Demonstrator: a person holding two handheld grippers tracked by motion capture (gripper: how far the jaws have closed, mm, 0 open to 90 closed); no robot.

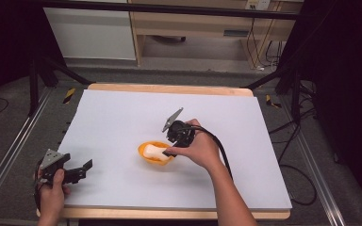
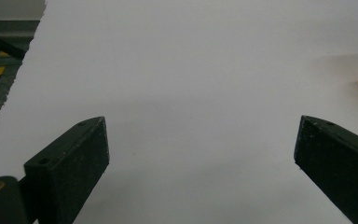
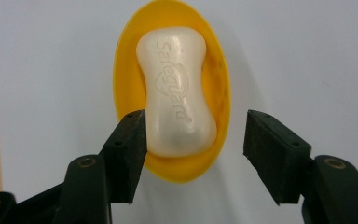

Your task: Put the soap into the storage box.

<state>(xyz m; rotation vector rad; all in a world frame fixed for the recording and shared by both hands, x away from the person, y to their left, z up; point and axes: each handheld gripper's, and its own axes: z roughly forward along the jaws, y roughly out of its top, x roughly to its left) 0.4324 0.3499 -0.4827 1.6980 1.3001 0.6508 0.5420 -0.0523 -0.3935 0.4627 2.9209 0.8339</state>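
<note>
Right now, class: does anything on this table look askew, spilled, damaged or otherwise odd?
Nothing stands out. The soap lies flat and whole in the yellow dish, lengthwise along it. The dish sits upright on the white sheet, with no spill or mark around it.

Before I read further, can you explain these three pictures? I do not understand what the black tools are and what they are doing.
A person holds one hand tool with two black jaws in each hand. One picture looks down from above; the other two come from cameras riding on the tools. On the white table stands a yellow dish with a white soap bar lying in it. The right gripper hangs over the dish, jaws open on either side of the soap, gripping nothing. The left gripper waits near the table's corner, jaws wide open.
</note>
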